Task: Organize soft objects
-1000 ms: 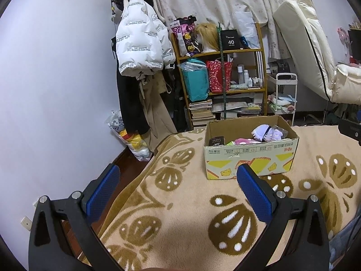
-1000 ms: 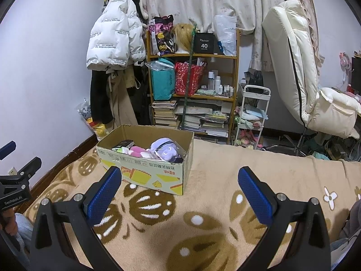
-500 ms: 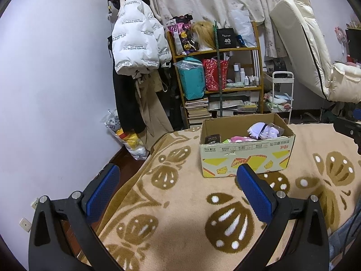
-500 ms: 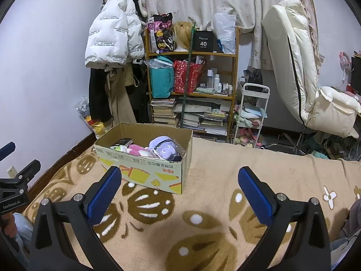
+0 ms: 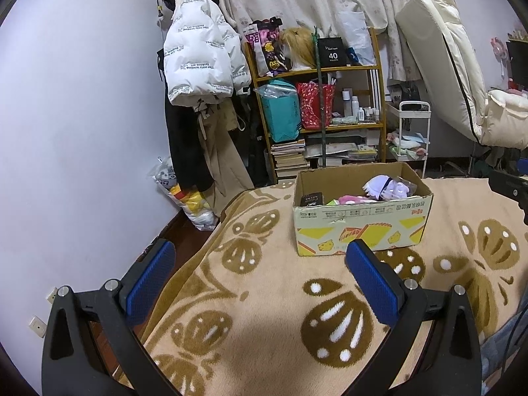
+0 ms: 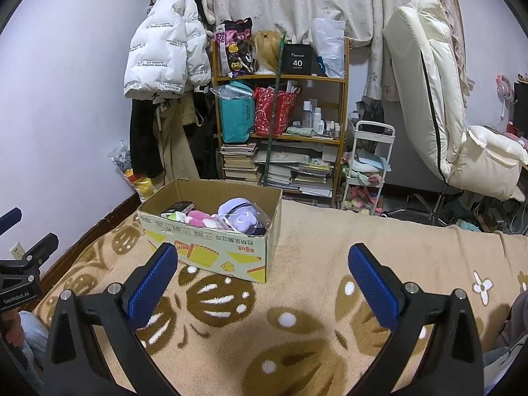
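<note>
Both hand-held grippers hover above a patterned blanket, each facing the cardboard box that stands on it. The left hand-held gripper is spread wide and carries nothing; the right hand-held gripper is likewise spread and empty. The soft objects lie inside the box: a lilac plush toy in a clear wrapper toward one end, a pink soft item beside it, and a small dark box at the other end. No loose soft object shows on the blanket.

The scene fits two stages equally: the soft items awaiting removal from the box for sorting, or already gathered into it. The pictures do not settle which.

Compared with one second earlier, the box sits slightly lower and nearer in both views; its contents are unchanged, and both pairs of fingers keep the same spread.
</note>
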Tool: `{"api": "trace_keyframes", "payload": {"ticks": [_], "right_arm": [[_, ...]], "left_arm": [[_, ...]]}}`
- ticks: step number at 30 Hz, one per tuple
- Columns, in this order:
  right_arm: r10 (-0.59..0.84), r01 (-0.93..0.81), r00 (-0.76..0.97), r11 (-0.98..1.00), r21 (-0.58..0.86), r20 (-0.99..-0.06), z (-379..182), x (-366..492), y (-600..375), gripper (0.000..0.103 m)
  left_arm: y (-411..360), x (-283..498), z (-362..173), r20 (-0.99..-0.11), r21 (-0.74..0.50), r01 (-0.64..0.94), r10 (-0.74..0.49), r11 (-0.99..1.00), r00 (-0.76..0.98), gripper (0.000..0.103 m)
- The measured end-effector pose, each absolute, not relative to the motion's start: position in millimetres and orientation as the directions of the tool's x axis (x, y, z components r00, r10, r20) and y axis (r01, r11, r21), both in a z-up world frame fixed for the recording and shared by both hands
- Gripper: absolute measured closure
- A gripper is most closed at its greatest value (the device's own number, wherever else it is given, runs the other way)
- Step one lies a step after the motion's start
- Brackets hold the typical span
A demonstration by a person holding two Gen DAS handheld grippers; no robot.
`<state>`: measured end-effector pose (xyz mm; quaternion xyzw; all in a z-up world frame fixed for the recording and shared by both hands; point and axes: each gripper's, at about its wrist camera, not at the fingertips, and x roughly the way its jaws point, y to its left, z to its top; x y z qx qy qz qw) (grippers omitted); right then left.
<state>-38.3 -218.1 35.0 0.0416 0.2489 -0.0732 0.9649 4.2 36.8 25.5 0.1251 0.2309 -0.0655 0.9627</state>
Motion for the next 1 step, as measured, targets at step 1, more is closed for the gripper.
{"api": "trace_keyframes", "payload": {"ticks": [1], "right_arm": [[-0.121,0.162,0.864,0.986,0.043,-0.488,34.6,-38.9,-218.6,0.000]], "left_arm": [[36.8,4.2,25.4,-0.460,0.212,0.184,-0.068,0.960,0.885,0.001]]}}
